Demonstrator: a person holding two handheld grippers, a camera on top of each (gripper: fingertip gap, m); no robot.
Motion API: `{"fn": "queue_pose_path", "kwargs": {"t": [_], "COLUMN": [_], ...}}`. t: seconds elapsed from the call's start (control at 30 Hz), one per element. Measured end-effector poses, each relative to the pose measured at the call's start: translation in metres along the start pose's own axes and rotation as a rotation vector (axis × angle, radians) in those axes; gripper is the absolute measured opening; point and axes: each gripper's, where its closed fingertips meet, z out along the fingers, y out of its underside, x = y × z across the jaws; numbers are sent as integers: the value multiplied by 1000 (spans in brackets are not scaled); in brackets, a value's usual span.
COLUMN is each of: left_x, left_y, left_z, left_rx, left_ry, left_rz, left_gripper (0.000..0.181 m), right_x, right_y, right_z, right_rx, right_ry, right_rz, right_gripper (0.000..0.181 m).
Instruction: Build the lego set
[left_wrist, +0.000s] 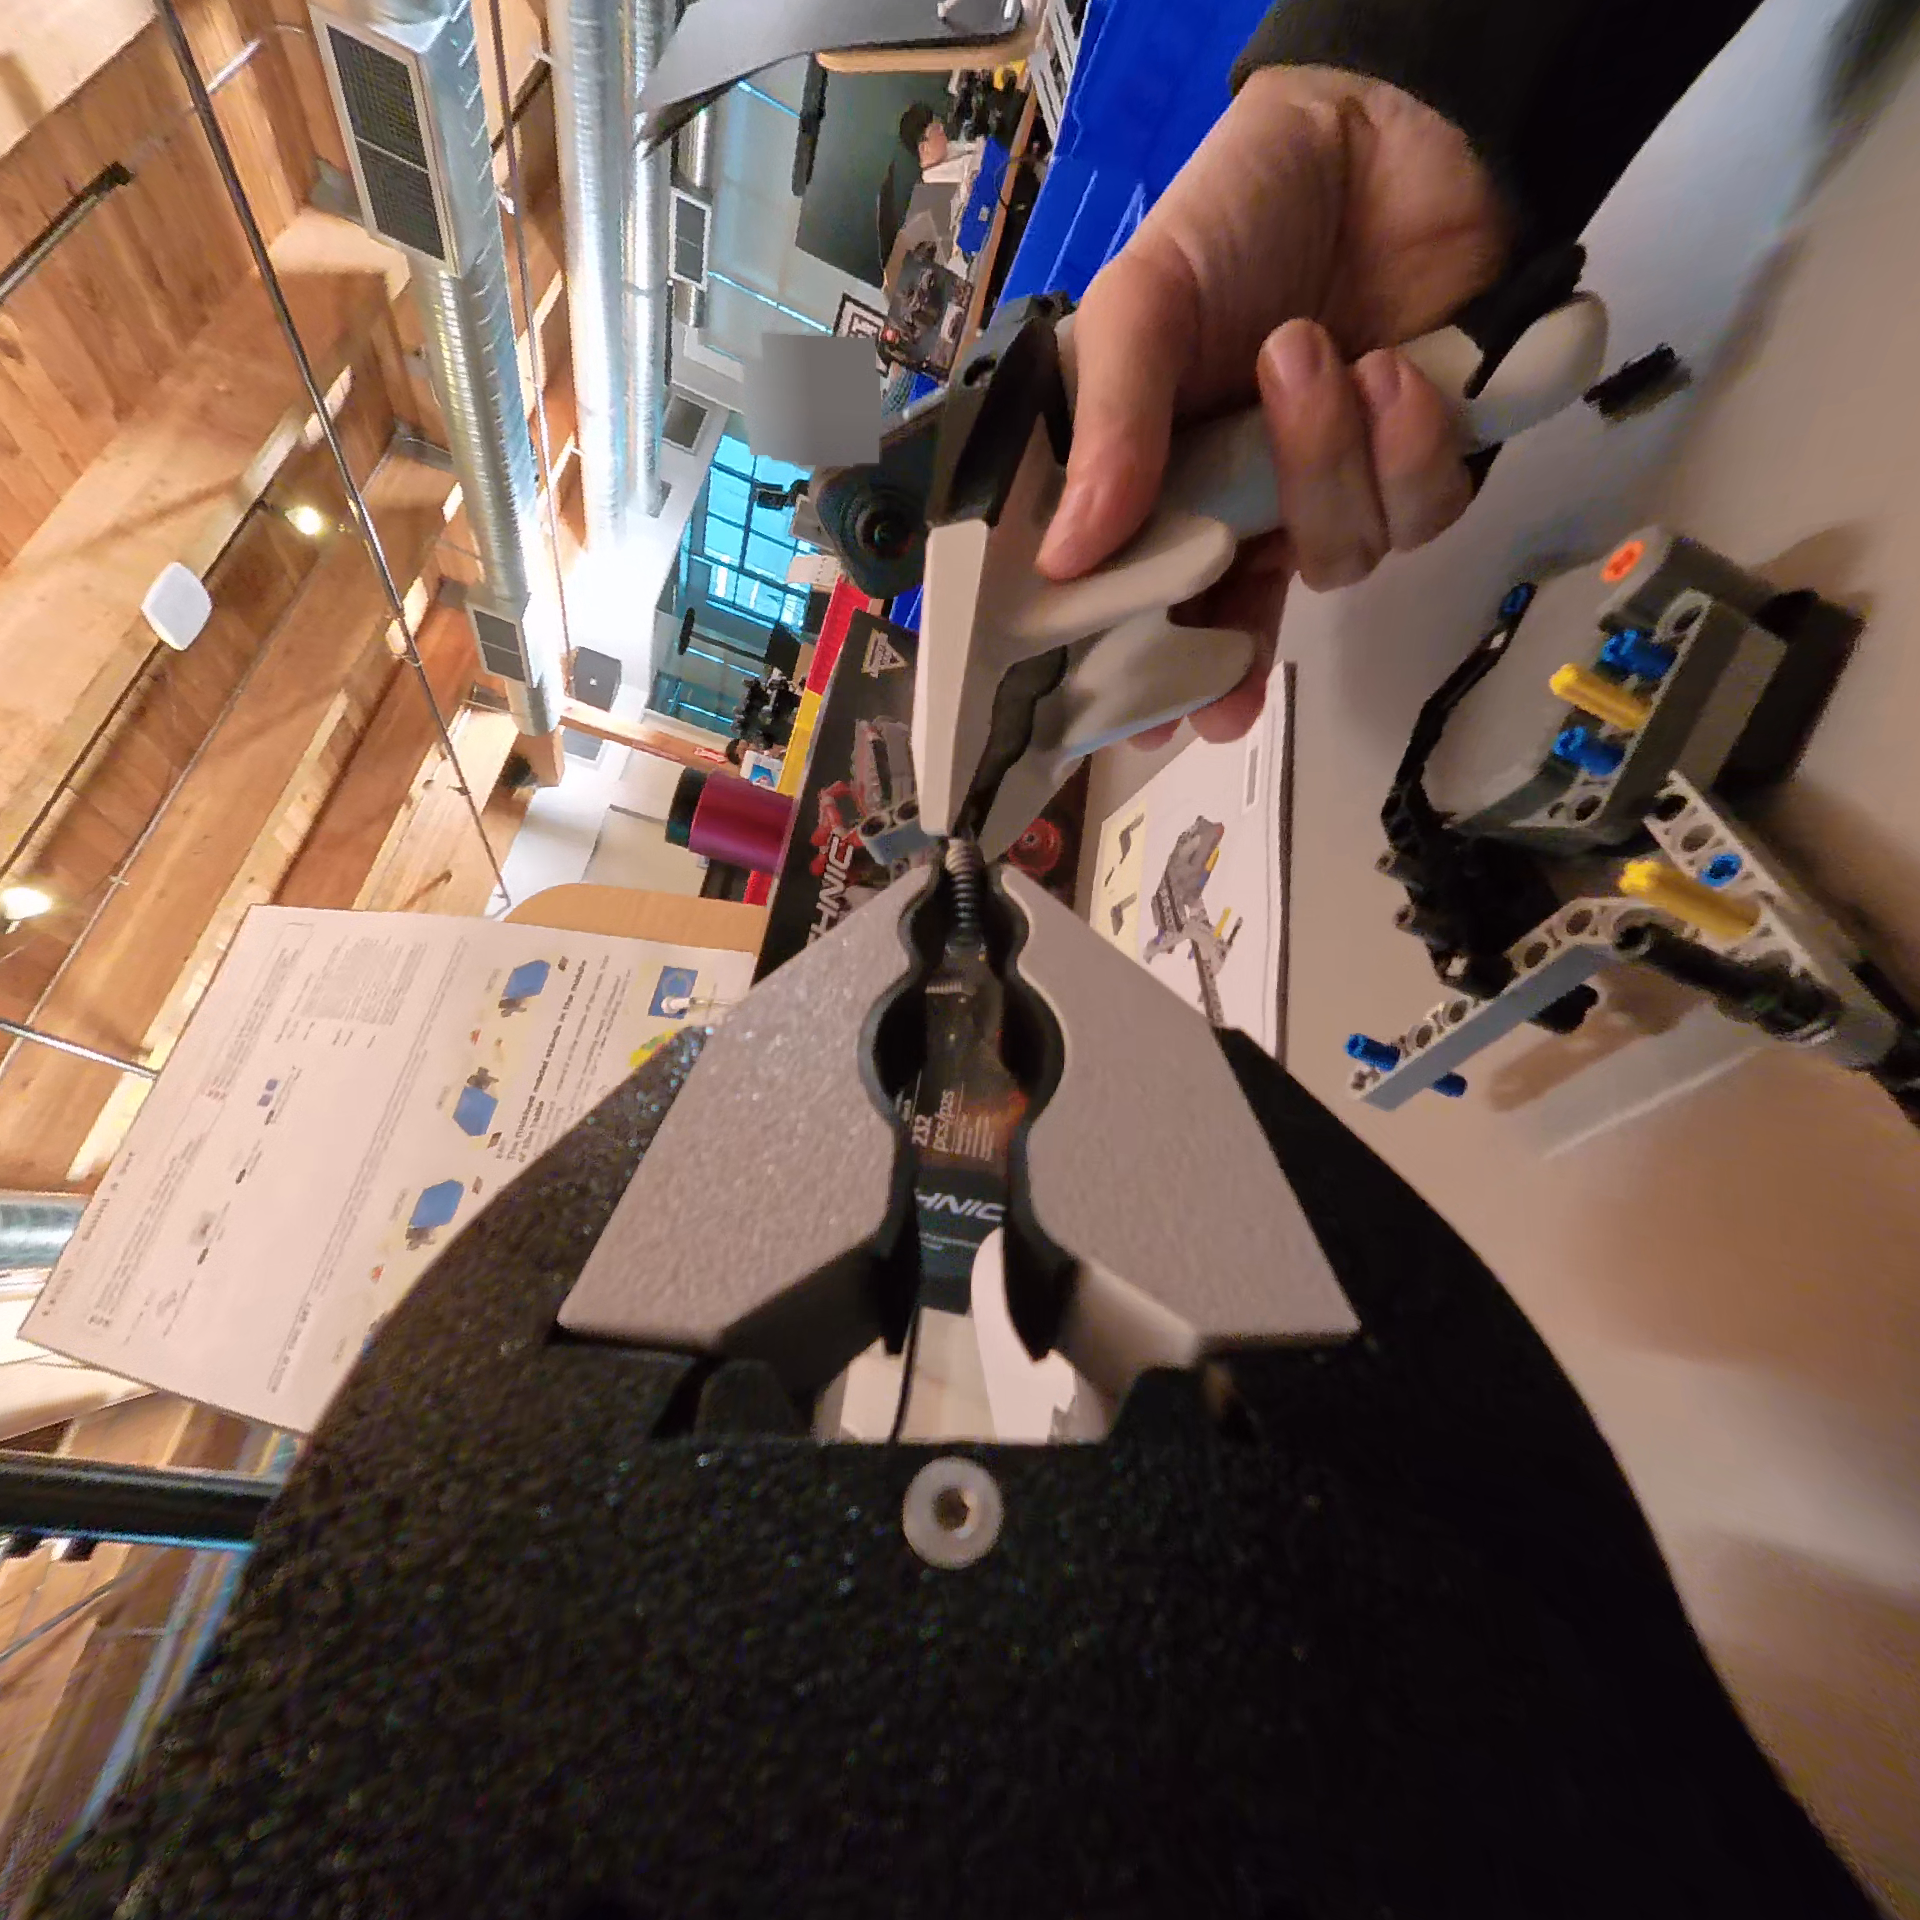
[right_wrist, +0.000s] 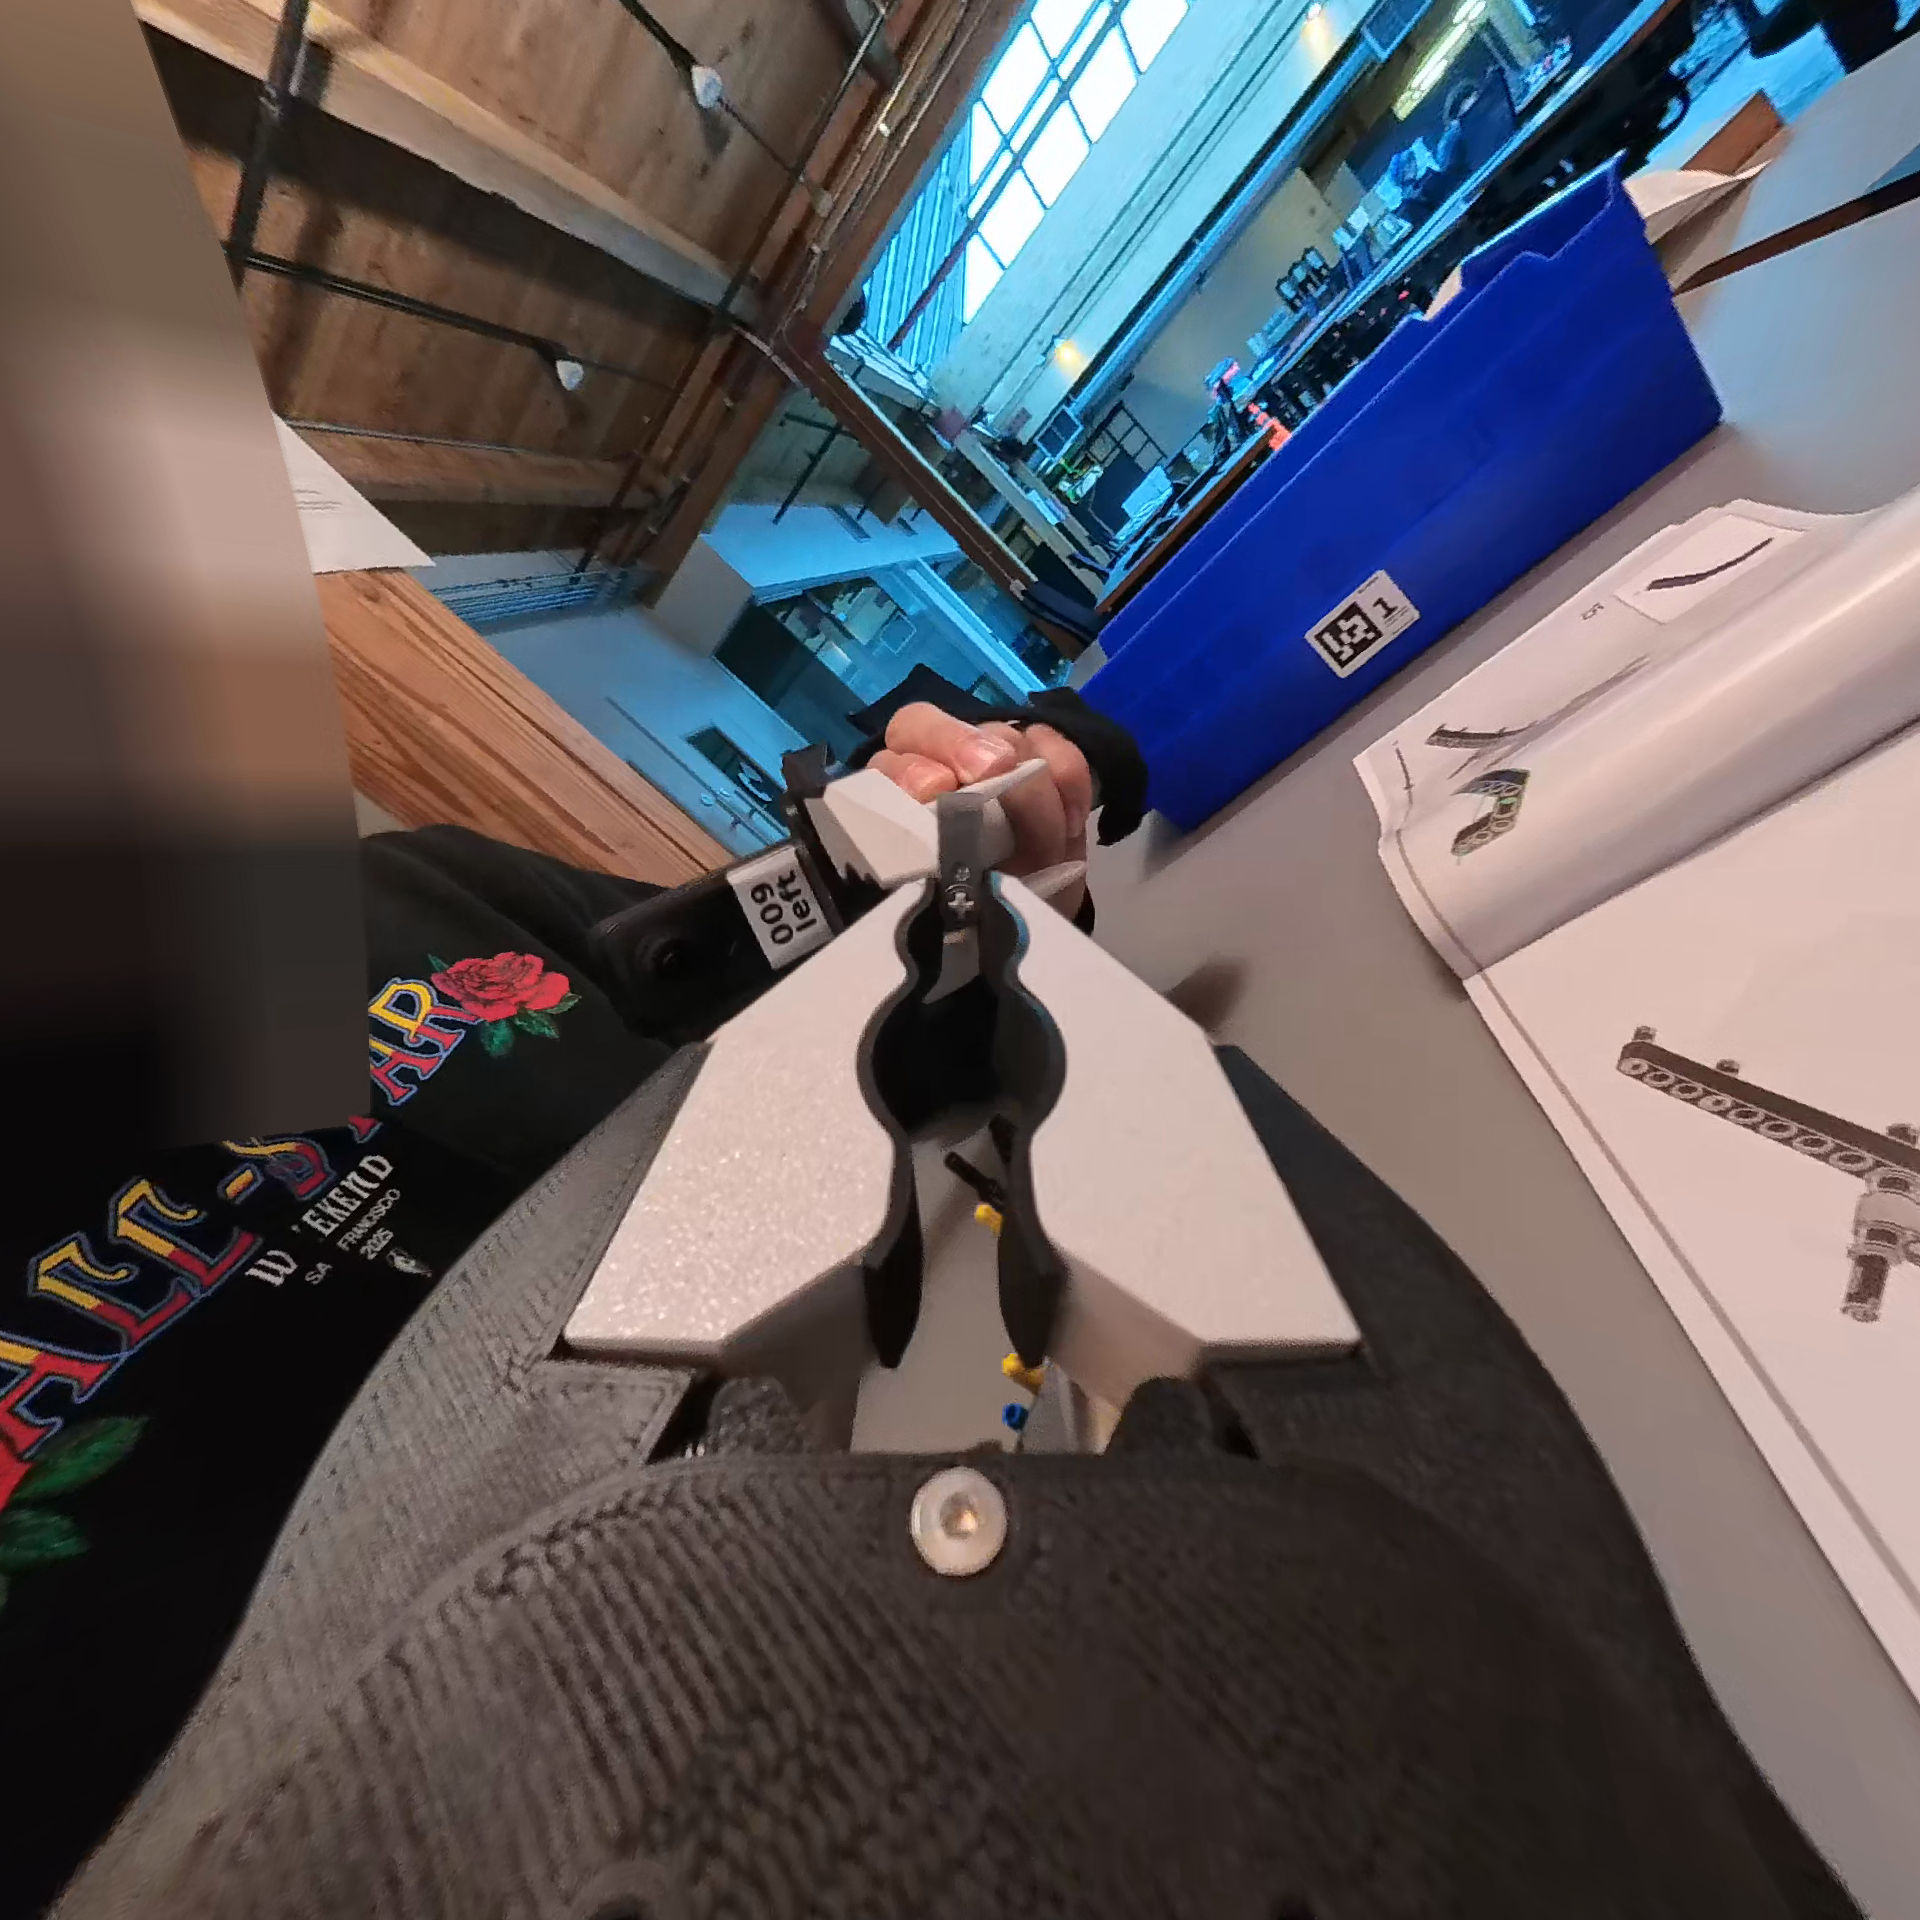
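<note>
In the left wrist view my left gripper (left_wrist: 961, 896) is shut on a small black piece with a metal spring (left_wrist: 961, 868). My right gripper (left_wrist: 961, 828), held by a hand, meets it tip to tip from above, with a light grey holed connector (left_wrist: 888, 828) at its tips. In the right wrist view my right gripper (right_wrist: 961, 906) is shut on a grey piece (right_wrist: 958, 831) with a cross-shaped end. The left gripper's fingers (right_wrist: 883, 821) sit just beyond it. A partly built grey and black model (left_wrist: 1621, 831) with yellow and blue pins stands on the table at the right.
An open instruction booklet (left_wrist: 1195, 883) lies on the white table (left_wrist: 1558, 1351) and also shows in the right wrist view (right_wrist: 1714, 1091). The set's box (left_wrist: 852, 769) and a purple cup (left_wrist: 743, 821) stand behind it. A blue bin (right_wrist: 1455, 540) stands farther back. A loose black piece (left_wrist: 1642, 379) lies near the hand. Less than 4 cm separates the two grippers' tips.
</note>
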Motion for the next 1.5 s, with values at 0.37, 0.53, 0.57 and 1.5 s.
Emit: {"fn": "queue_pose_path", "kwargs": {"t": [0.37,0.53,0.57,1.5], "left_x": [-3,-9,-8,5], "left_y": [-5,1,1,0], "left_z": [3,0,0,0], "left_rx": [13,15,19,28], "left_ry": [-1,-17,-13,62], "left_rz": [-37,-33,-28,-8], "left_gripper": [3,3,3,3], "right_x": [-1,2,1,3], "right_y": [0,-3,-7,6], "right_z": [2,-9,-11,-1], "right_rx": [26,4,25,-63], "right_ry": [-46,36,32,47], "right_rz": [42,-67,-60,-144], "right_gripper": [5,13,14,5]}}
